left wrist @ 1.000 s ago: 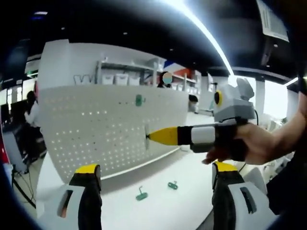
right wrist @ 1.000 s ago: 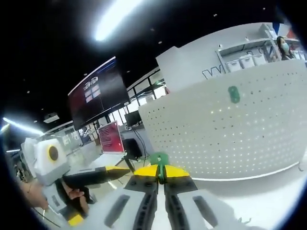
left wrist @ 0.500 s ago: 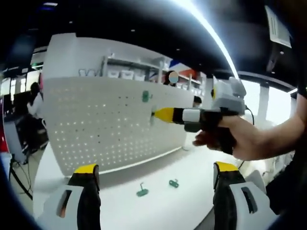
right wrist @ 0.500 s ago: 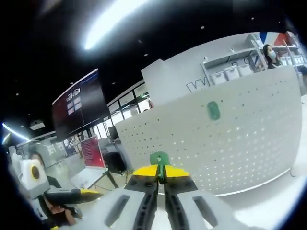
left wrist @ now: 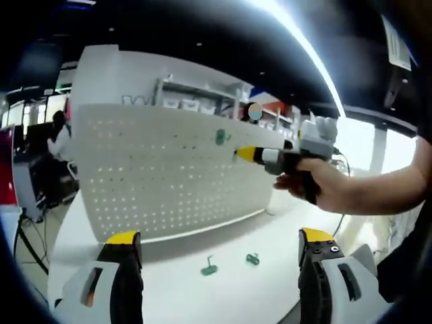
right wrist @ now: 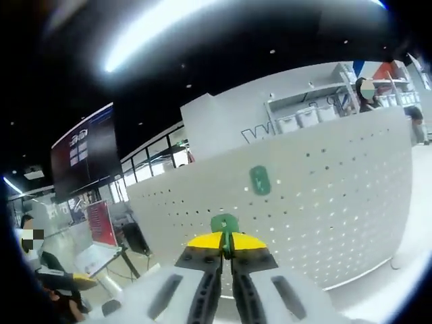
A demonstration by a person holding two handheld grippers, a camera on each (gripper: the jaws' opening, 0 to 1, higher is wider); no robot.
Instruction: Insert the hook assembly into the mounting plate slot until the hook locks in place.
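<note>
Since a second ago the right hand-held gripper [right wrist: 227, 244], pinching a green plastic hook [right wrist: 224, 223], has neared the white perforated mounting plate [right wrist: 324, 196] straight ahead; the left hand-held gripper [left wrist: 219, 244] stays spread.

A white, smooth-topped bench [left wrist: 175, 290] is seen in the left gripper view. A tall white perforated mounting plate [left wrist: 162, 169] is stood upright on it, curving across its far side. Two small green plastic hook pieces are laid flat on the bench top in front of the plate: one with a thin upright stem [left wrist: 209, 268], the other a shorter green piece [left wrist: 253, 258] near it, the two apart.
</note>
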